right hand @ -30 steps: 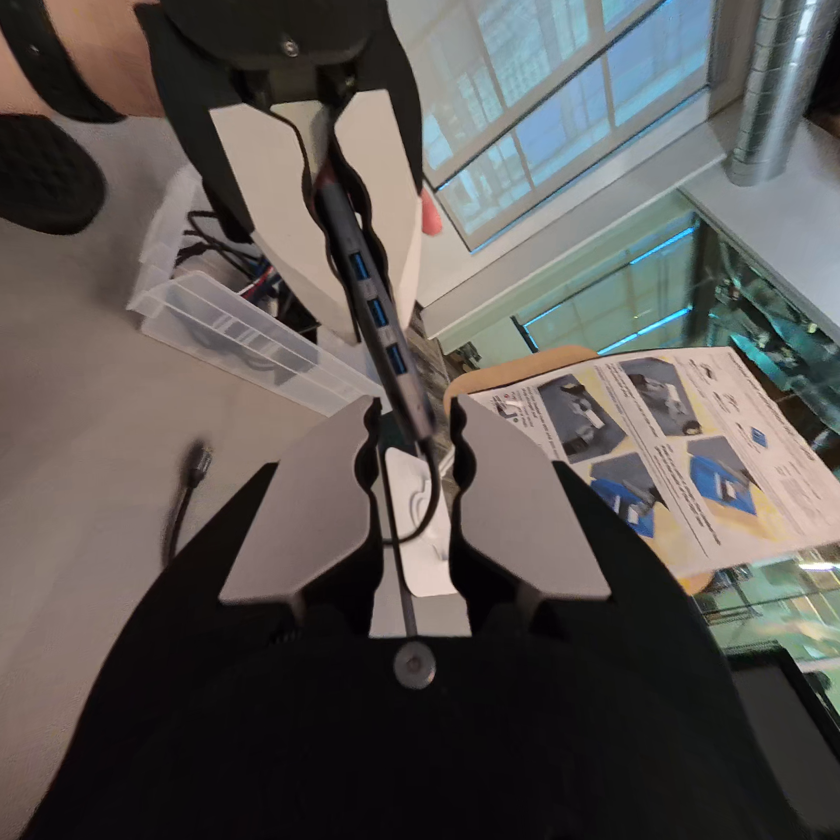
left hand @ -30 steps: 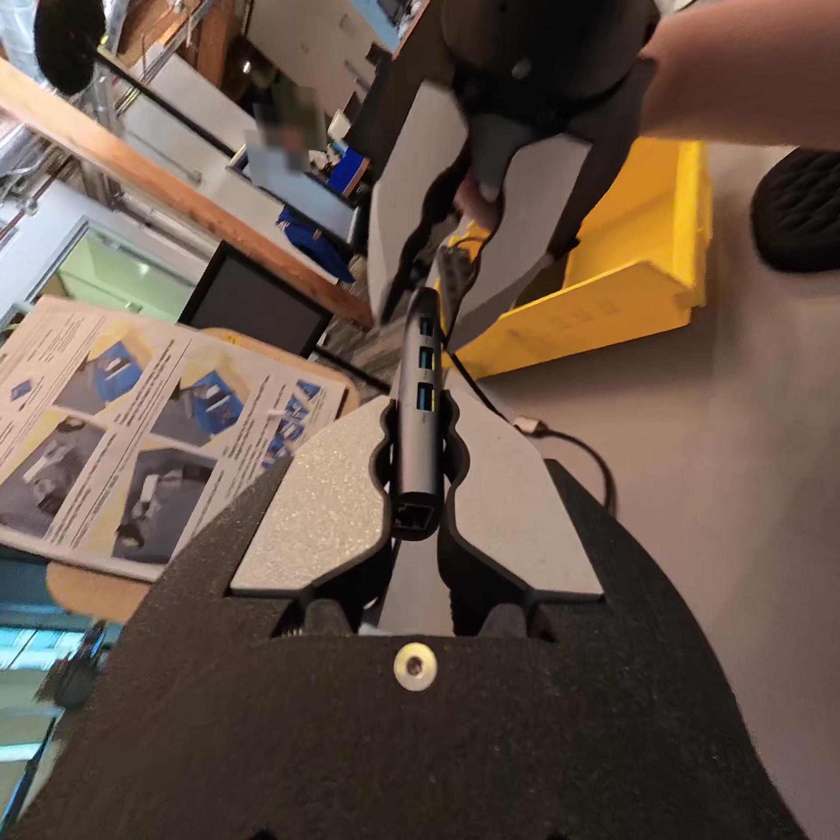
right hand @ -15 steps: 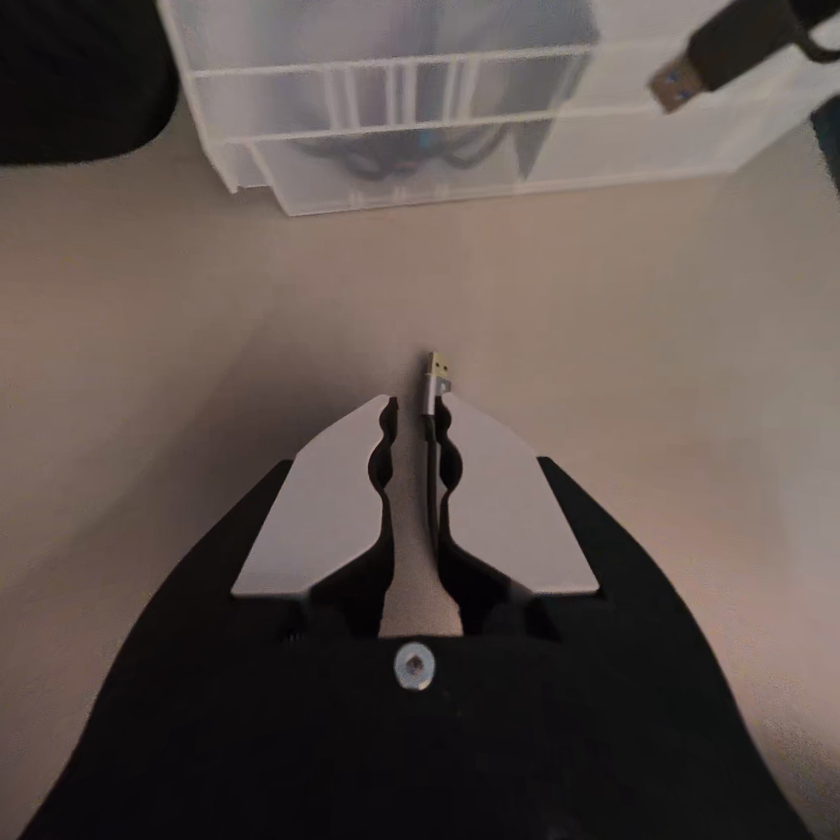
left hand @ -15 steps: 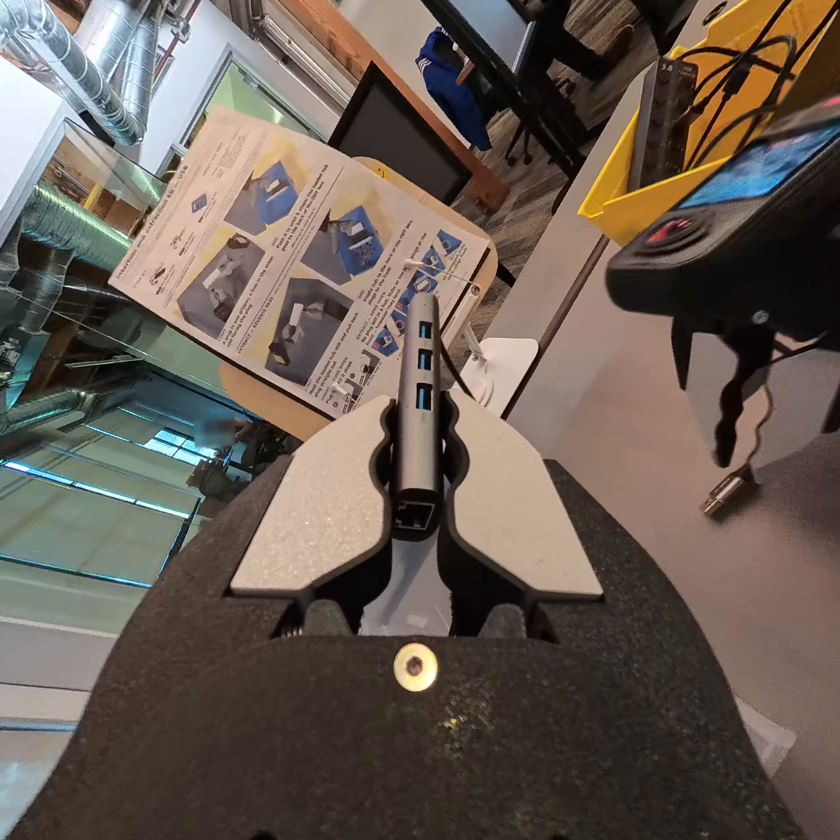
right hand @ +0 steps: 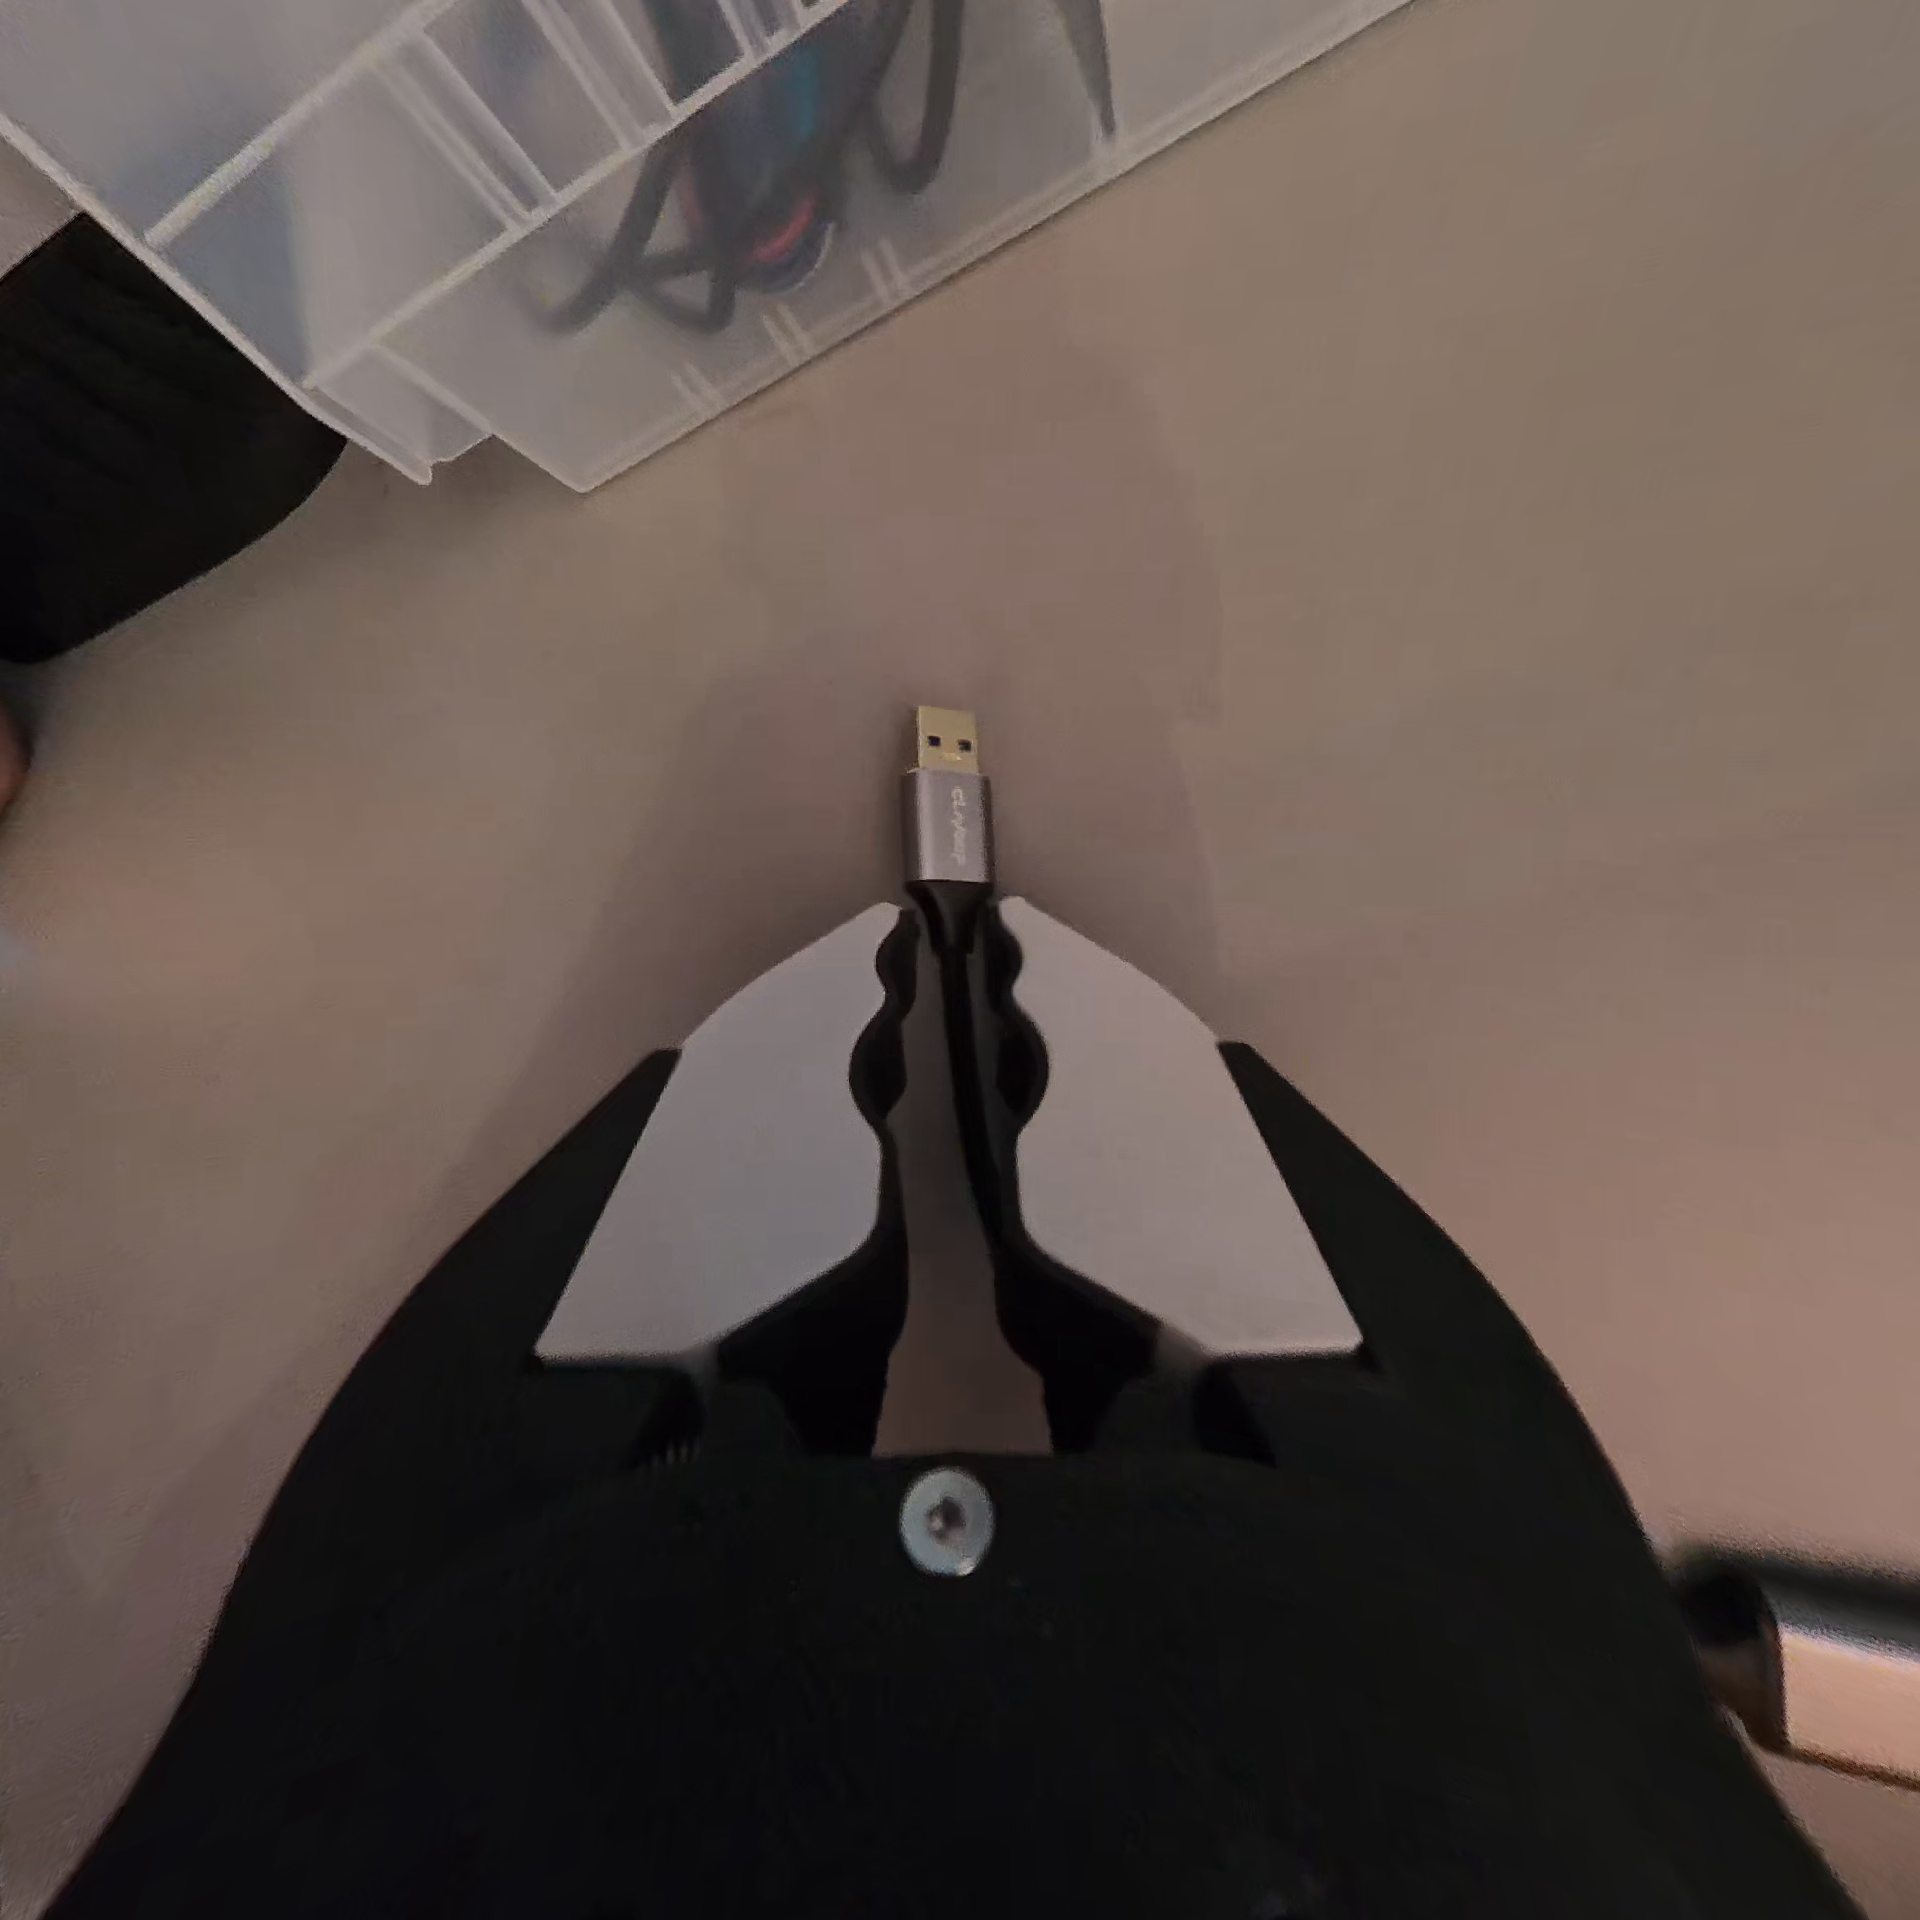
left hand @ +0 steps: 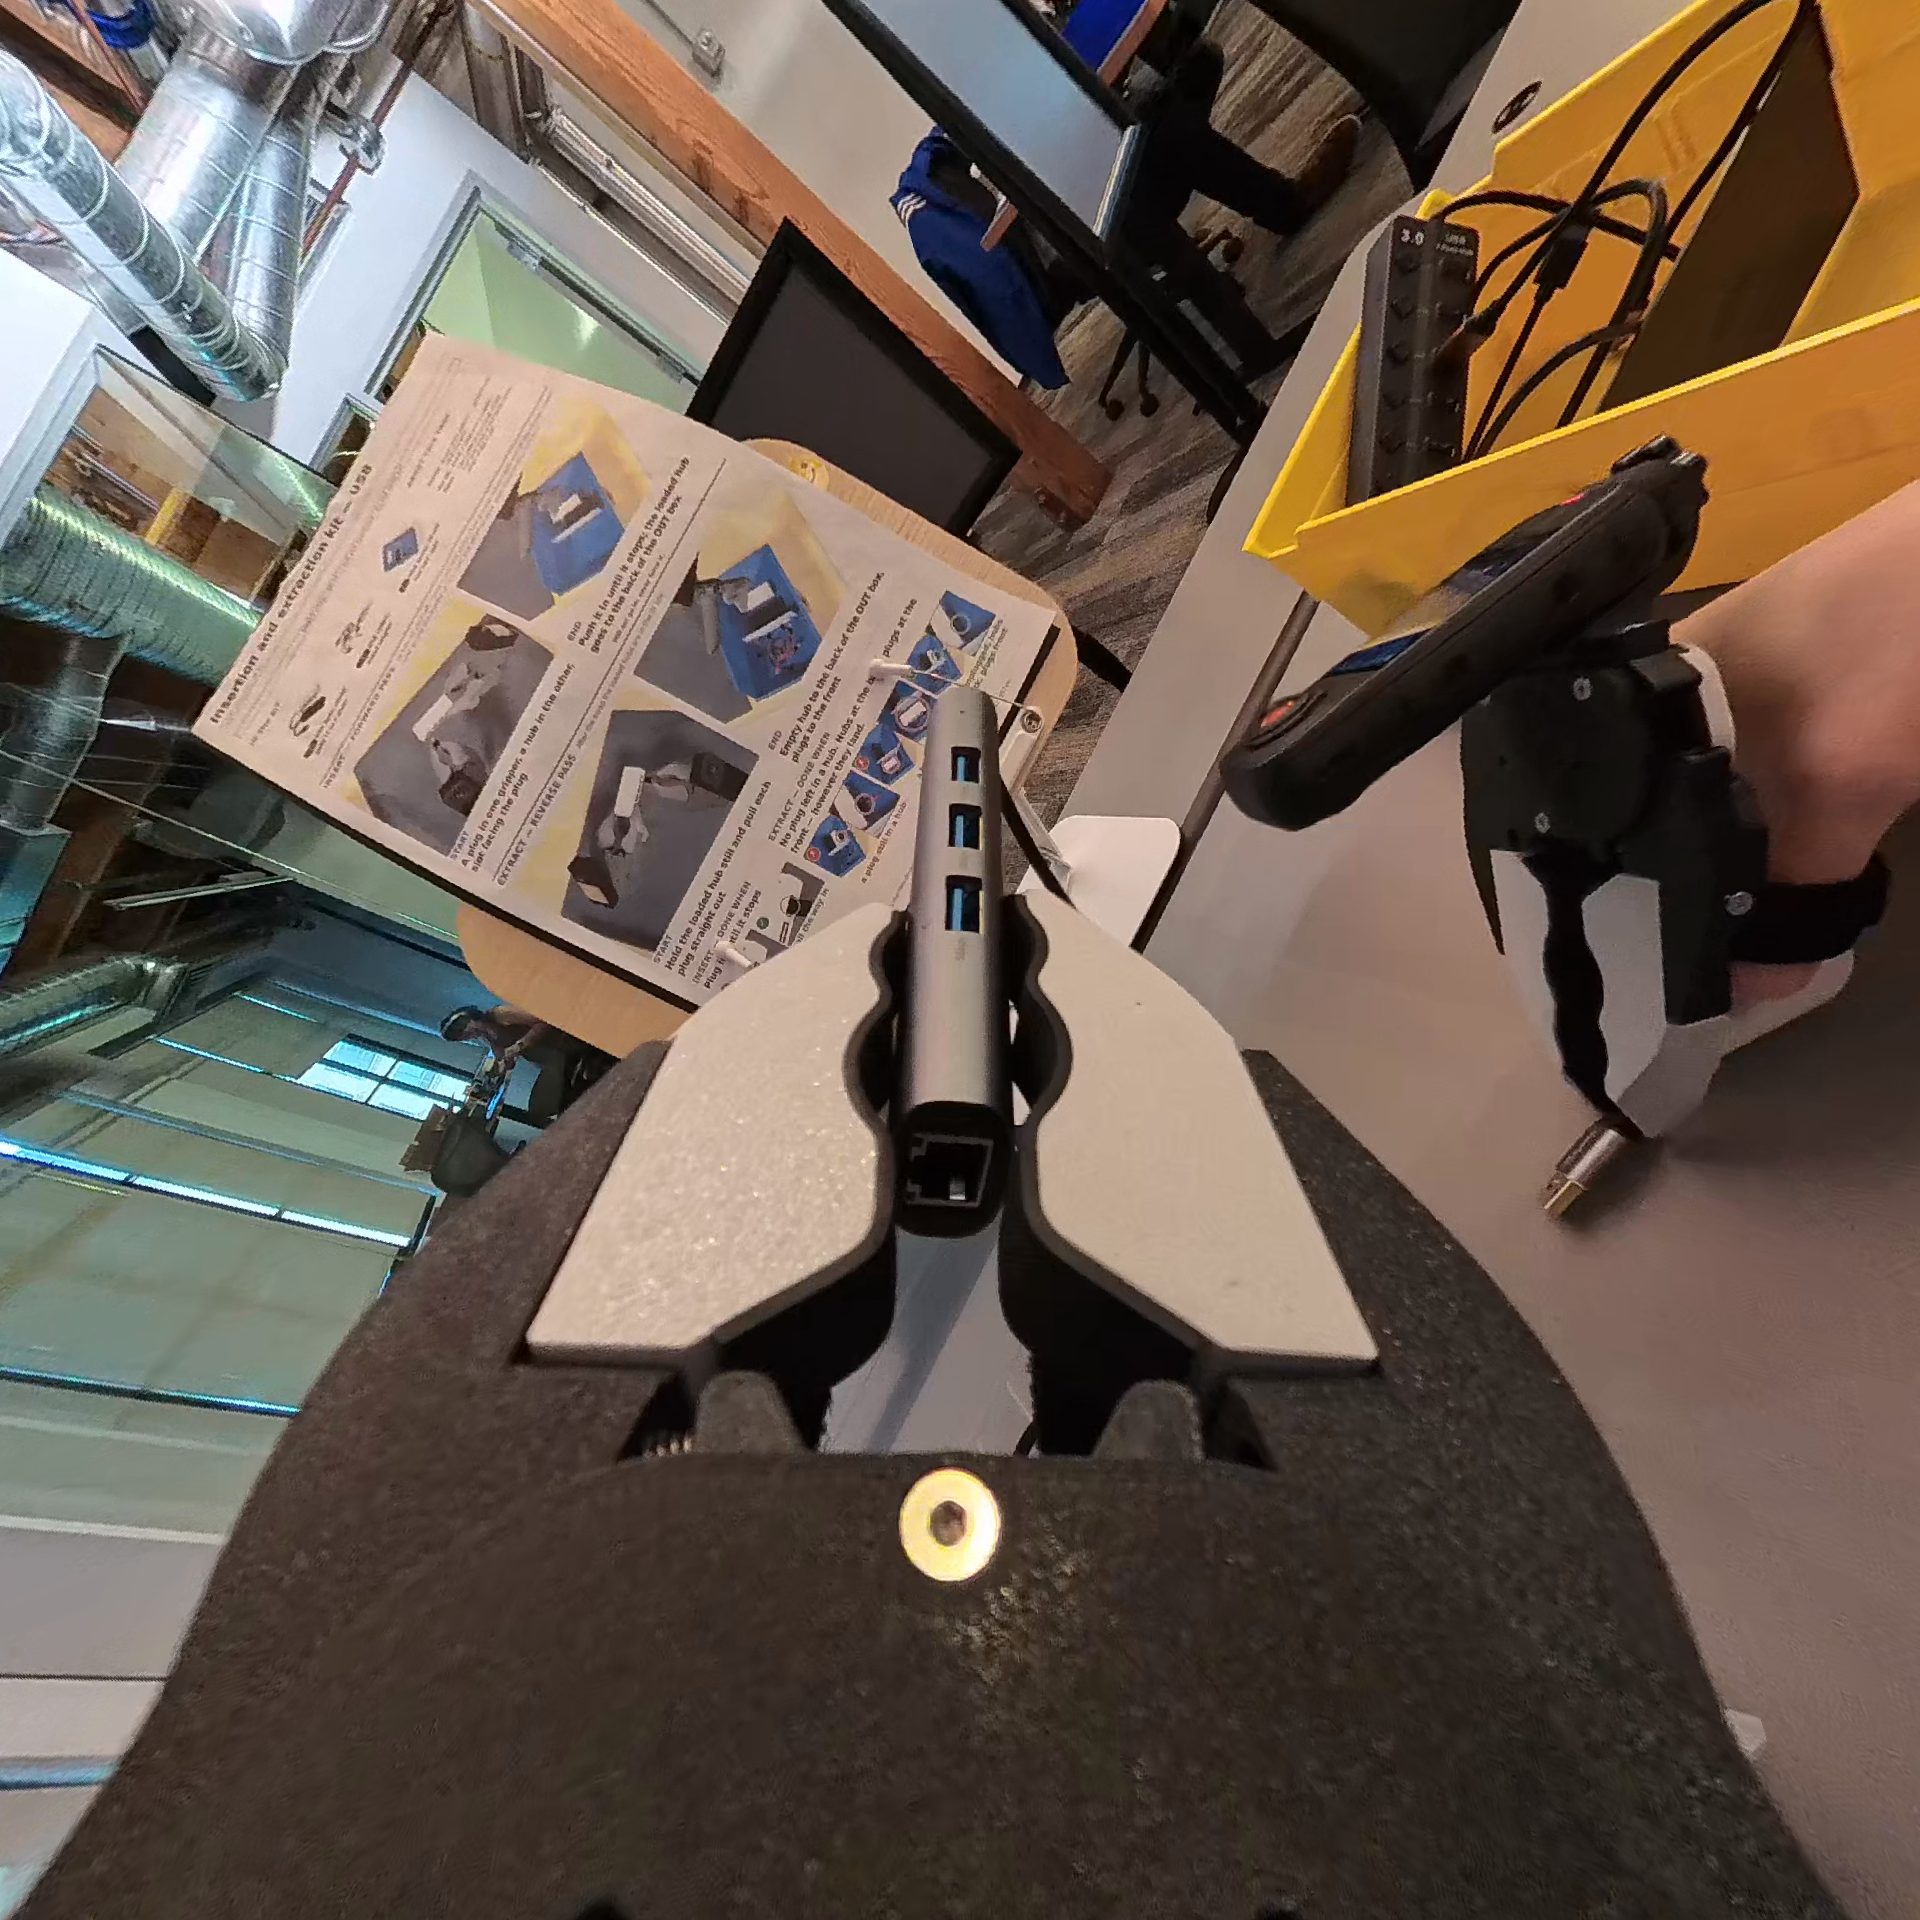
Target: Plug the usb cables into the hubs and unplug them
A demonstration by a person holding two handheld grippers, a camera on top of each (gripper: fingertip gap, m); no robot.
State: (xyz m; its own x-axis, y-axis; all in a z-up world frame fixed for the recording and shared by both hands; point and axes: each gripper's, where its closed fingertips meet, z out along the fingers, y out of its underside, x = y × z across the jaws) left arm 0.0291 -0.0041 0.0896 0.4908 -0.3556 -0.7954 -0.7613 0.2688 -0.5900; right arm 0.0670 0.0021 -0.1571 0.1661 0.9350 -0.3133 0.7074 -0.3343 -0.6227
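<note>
Grey desk (right hand: 1455, 727) lies under the right tongs (right hand: 951, 914), tipped down and pinching the usb cable (right hand: 951, 821) just behind its plug. Left tongs (left hand: 951, 925), raised, clamp the hub (left hand: 951, 935), ports upward.

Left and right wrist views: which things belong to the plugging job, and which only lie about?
Job:
USB hub in left gripper
USB cable in right gripper

Lying about:
yellow bin
clear bin
instruction sheet
</note>
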